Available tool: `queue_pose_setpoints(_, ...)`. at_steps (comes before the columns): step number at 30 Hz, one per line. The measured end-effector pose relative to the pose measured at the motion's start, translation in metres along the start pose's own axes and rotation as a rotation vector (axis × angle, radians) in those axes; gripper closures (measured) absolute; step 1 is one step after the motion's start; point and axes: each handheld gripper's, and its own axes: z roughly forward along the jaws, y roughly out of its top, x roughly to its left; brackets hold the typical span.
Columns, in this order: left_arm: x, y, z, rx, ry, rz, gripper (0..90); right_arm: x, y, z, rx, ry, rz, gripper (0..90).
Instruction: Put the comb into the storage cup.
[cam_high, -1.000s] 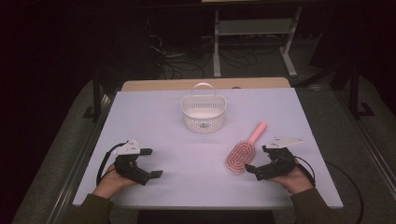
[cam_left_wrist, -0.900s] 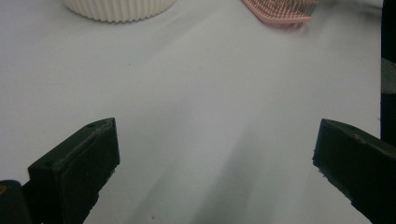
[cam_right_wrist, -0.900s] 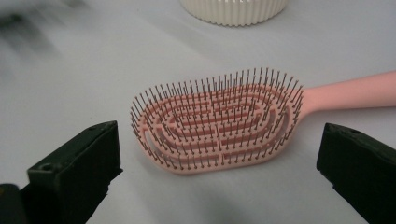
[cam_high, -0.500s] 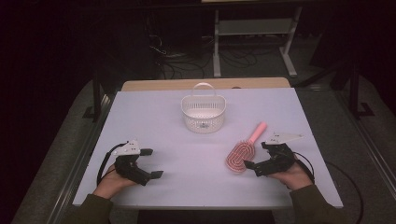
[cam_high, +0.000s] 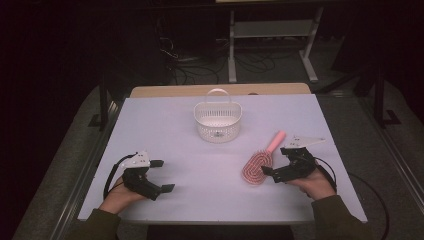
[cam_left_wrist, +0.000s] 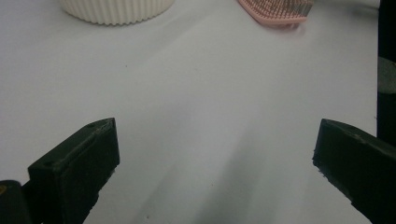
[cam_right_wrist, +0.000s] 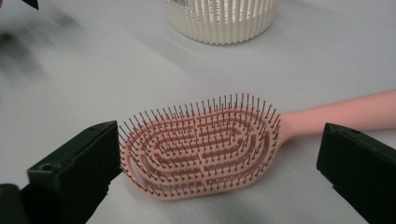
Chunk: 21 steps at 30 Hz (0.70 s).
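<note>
While the right claw (cam_high: 276, 161) stands wide open and empty just beside the pink hairbrush (cam_right_wrist: 205, 147), lying bristles-up on the counter (cam_high: 165, 120), apparently lining up a grasp, the left claw (cam_high: 162, 175) rests open, empty, well apart; the white basket (cam_high: 217, 120) waits behind.

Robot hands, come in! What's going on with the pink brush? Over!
Right gripper open, jaws either side of the brush head, not gripping. Pink hairbrush flat on table, bristles up. Left gripper open, idle. Nothing blocking the white basket.
</note>
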Motion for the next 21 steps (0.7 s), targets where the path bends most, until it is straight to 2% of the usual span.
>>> queue_pose_setpoints(11,0.001,0.0,0.0,-0.001,-0.004,-0.002,0.1,-0.005,0.008,-0.001,-0.008,-0.001,-0.003,0.0)
queue_pose_setpoints(21,0.002,0.001,0.0,-0.003,-0.013,-0.015,0.1,-0.007,0.012,0.001,0.01,0.0,0.0,0.0)
